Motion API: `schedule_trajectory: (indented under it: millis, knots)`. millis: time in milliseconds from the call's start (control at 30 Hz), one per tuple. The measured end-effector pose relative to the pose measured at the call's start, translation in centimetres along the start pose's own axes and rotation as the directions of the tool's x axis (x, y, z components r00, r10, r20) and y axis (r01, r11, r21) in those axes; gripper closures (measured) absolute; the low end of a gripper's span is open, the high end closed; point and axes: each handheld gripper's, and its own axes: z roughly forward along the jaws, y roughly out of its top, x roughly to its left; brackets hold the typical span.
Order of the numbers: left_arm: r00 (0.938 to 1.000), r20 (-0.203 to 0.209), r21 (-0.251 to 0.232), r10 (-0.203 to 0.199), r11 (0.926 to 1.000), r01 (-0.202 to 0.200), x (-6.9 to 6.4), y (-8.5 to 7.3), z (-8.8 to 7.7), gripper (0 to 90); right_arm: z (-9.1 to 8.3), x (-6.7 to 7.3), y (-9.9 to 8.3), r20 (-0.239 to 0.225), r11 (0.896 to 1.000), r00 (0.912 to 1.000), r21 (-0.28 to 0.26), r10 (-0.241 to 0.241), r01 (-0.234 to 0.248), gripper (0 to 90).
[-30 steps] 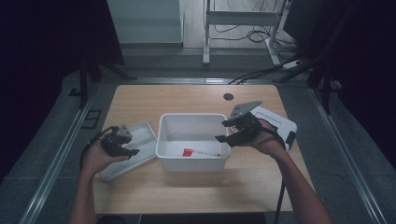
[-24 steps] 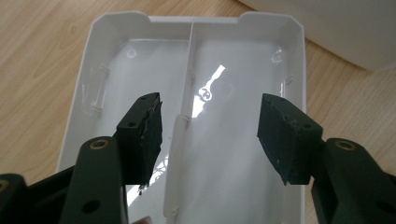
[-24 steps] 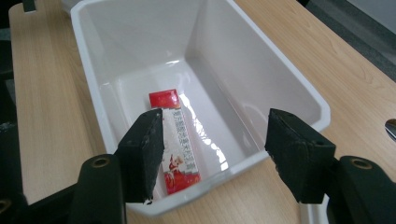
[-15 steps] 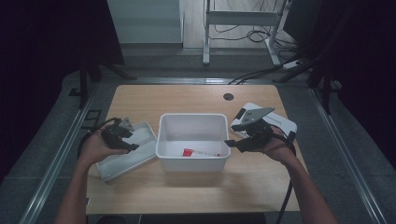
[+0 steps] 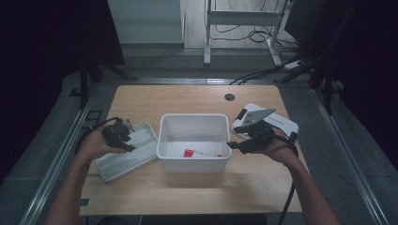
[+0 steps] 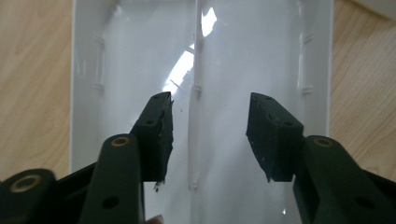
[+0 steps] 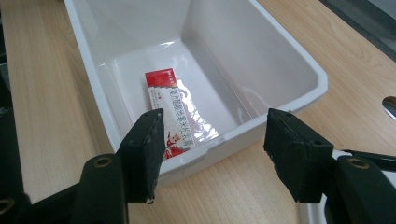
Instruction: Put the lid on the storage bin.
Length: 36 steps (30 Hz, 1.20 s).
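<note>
A white plastic tub (image 5: 195, 123) stands mid-table with a red-and-white sachet (image 5: 202, 153) lying flat on its floor. The tub's white lid (image 5: 133, 157) lies on the table to its left. My left gripper (image 5: 121, 134) hovers over the lid. In the left gripper view the jaws (image 6: 211, 98) straddle the middle ridge of the lid (image 6: 121, 56); they have just been closing, and the pads still stand apart from it. My right gripper (image 5: 244, 143) is open beside the tub's right rim. In the right gripper view it (image 7: 215, 116) faces the tub (image 7: 289, 60) and the sachet (image 7: 170, 112).
A white flat device (image 5: 274, 123) lies at the table's right, just behind my right hand. A round cable hole (image 5: 229, 97) sits near the far edge. Bare wood (image 5: 197, 187) runs along the near side. A metal rail (image 5: 56, 159) borders the table's left.
The left gripper sits slightly farther up the lid than before. The right gripper has sunk a little beside the tub's right rim. The tub, lid and sachet have stayed put.
</note>
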Motion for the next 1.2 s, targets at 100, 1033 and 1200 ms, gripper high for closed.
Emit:
schedule_trajectory:
  millis: [100, 1033, 1200]
  knots:
    - [0.9999, 0.012, 0.040, -0.007, 0.9992, 0.007, 0.6, -0.4, 0.9, 58.5, 0.2, 0.0, -0.1, -0.002, 1.000, 1.0000, 0.006, 0.000, 0.000, 37.9]
    - [0.9962, 0.087, 0.140, -0.008, 0.9902, -0.004, 2.0, -0.9, 3.6, 89.5, 0.9, -0.3, -0.7, 0.004, 1.000, 0.9998, 0.017, 0.021, -0.021, 38.5]
    - [0.9968, 0.080, 0.149, -0.004, 0.9888, -0.008, 2.0, -0.8, 3.1, 89.6, 0.8, -0.3, -0.7, 0.007, 1.000, 0.9997, 0.016, 0.022, -0.022, 38.7]
